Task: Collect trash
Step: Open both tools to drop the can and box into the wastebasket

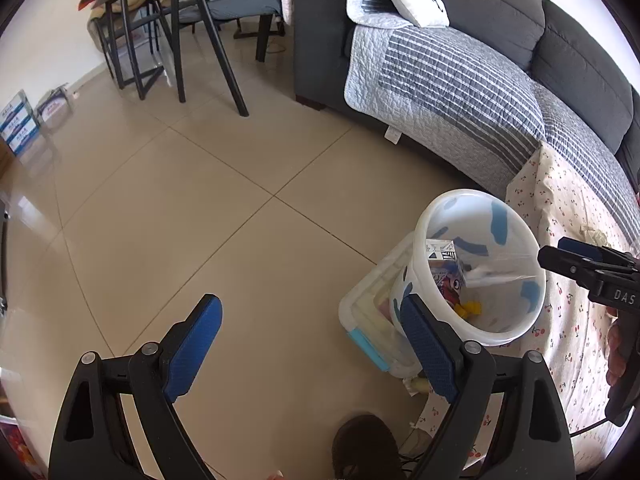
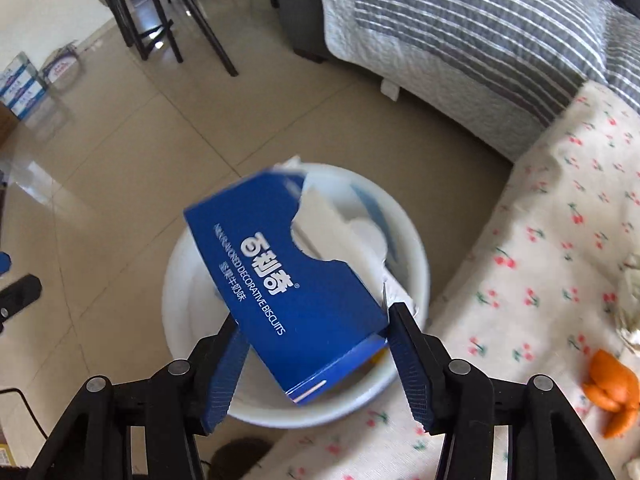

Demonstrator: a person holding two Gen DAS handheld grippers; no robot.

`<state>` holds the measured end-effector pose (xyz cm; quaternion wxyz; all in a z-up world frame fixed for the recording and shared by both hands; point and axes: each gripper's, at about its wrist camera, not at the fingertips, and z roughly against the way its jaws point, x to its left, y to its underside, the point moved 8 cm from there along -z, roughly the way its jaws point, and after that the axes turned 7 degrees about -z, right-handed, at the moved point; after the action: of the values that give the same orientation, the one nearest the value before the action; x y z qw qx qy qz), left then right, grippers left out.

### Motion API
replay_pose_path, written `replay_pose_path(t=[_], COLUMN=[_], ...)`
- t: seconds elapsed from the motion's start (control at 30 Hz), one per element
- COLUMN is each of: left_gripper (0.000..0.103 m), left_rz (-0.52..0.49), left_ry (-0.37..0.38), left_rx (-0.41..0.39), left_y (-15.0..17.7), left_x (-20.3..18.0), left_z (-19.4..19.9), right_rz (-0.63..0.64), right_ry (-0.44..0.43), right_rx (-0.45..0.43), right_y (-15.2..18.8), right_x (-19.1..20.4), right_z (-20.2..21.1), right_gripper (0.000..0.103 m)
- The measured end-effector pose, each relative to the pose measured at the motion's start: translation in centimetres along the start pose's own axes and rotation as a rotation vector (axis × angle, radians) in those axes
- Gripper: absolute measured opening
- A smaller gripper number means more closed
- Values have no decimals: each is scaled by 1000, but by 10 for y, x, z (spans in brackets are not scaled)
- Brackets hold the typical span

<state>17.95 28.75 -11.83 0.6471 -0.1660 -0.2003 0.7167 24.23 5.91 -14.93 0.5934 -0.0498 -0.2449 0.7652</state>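
Note:
A white trash bin [image 1: 480,264] with blue marks stands on the floor beside a table with a cherry-print cloth [image 1: 568,320]; it holds cartons and wrappers. In the right wrist view, a torn blue biscuit box [image 2: 288,292] sits between the fingers of my right gripper [image 2: 316,320], directly over the bin [image 2: 192,280]; the box's edges are blurred and the right finger looks slightly apart from it. My left gripper [image 1: 308,312] is open and empty, over the floor left of the bin. The right gripper's tip [image 1: 572,260] shows at the bin's right rim.
Orange peel [image 2: 612,392] and crumpled paper [image 2: 632,300] lie on the cherry-print cloth [image 2: 540,240]. A clear plastic storage box [image 1: 372,320] stands against the bin. A grey sofa with a striped quilt [image 1: 460,80] is behind. Black chairs and a table [image 1: 172,20] are at the back left.

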Motion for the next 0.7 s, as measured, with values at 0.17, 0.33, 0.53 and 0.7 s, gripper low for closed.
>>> replay_pose_path(t=[0.17,0.33,0.53,0.7], left_gripper=[92,92,92,92], left_rz=[-10,-46,-101,-171], left_ry=[-4,4,66,151], left_rx=[15,22,-8,-21], left_y=[-1,-4,-21,-32], left_x=[-6,-27,-86,-156], left_z=[-4,-4,7,17], right_rz=[-11,14,34,-38], right_ry=[-38,-12,63,160], right_rx=[-35,-70,-96,-118], right_y=[-8,-8,18,47], right_x=[6,-1,-46,-118], right_z=[3,22,74,129], right_gripper=[81,81,81,85])
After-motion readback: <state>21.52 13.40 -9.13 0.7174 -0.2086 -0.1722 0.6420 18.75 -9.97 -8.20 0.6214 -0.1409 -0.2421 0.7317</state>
